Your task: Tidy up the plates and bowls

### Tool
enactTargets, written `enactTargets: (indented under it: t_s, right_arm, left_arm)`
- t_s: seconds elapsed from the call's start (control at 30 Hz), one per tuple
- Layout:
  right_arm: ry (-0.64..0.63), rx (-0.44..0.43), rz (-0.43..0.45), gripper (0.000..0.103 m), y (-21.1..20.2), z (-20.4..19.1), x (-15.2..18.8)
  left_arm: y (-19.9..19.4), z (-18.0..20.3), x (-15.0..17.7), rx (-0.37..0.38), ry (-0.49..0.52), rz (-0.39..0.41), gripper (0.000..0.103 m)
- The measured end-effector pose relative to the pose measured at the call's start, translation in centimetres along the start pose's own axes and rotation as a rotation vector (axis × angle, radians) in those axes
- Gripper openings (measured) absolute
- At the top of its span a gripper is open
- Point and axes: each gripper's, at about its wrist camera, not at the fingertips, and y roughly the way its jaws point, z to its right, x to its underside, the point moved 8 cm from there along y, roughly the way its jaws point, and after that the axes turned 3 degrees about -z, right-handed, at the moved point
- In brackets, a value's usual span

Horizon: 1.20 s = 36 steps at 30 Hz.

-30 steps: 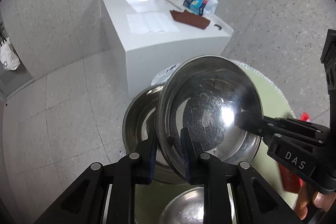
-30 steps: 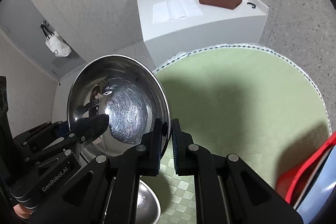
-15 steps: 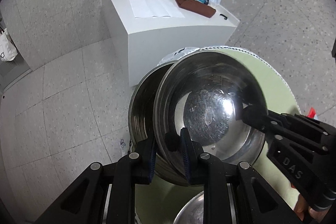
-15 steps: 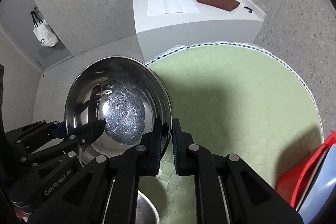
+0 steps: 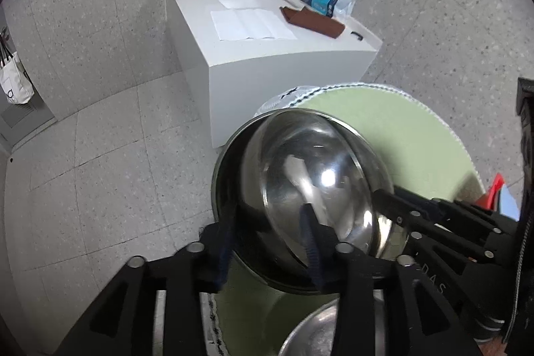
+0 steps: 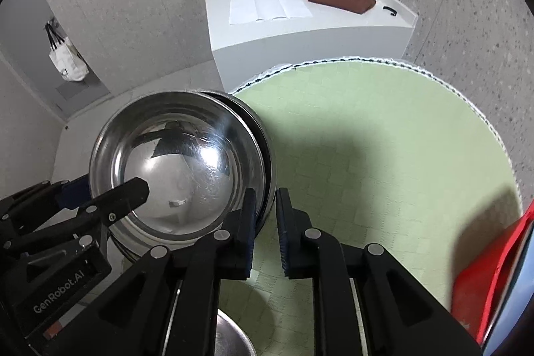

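A steel bowl (image 5: 313, 189) (image 6: 180, 165) sits nested inside a second steel bowl (image 5: 230, 179) (image 6: 263, 135) at the left edge of the round green table (image 6: 383, 155). My left gripper (image 5: 267, 246) is open, its fingers straddling the near rims of both bowls. My right gripper (image 6: 265, 219) is open, its fingers astride the bowls' right rims without pinching them. A third steel bowl (image 5: 320, 336) (image 6: 230, 339) lies at the near edge. Each gripper shows in the other's view.
A white sink counter (image 5: 267, 32) with papers, a brown cloth and a tissue pack stands beyond the table. Red and blue plates (image 6: 500, 272) sit at the right edge. A tote bag (image 6: 66, 62) hangs on the left wall. Grey tiled floor surrounds the table.
Both grippers lowered the held bowl into the other bowl, levelled it, and opened their fingers, letting go of its rim.
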Motion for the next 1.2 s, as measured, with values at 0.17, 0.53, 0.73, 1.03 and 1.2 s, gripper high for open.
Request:
enactTargets:
  t_s: [0.17,0.53,0.73,1.03,1.2]
  right_arm:
    - [0.051,-0.060,0.050,0.034,-1.9,0.8,0.3]
    - [0.113,-0.126,0.069,0.049,-4.8,2.3,5.8]
    - [0.121,-0.187,-0.011,0.050,-3.0,1.4,9.9]
    - [0.113,-0.227,-0.062,0.010,-1.6,0.2,11.9]
    - [0.140,-0.234,-0.024,0.009,-3.5,0.7,11.0]
  left_arm:
    - [-2.1,0.4,0.8,-0.024,0.009,0.085,0.068]
    - [-3.5,0.4,8.7,-0.040,0.027,0.095,0.069]
    - [-1.8,1.2,13.0,-0.041,0.044,0.004,0.065]
    - [-1.0,2.4,13.6,0.022,0.103,-0.050,0.014]
    - [-2.7,2.8,12.3,0.061,0.130,-0.014,0.014]
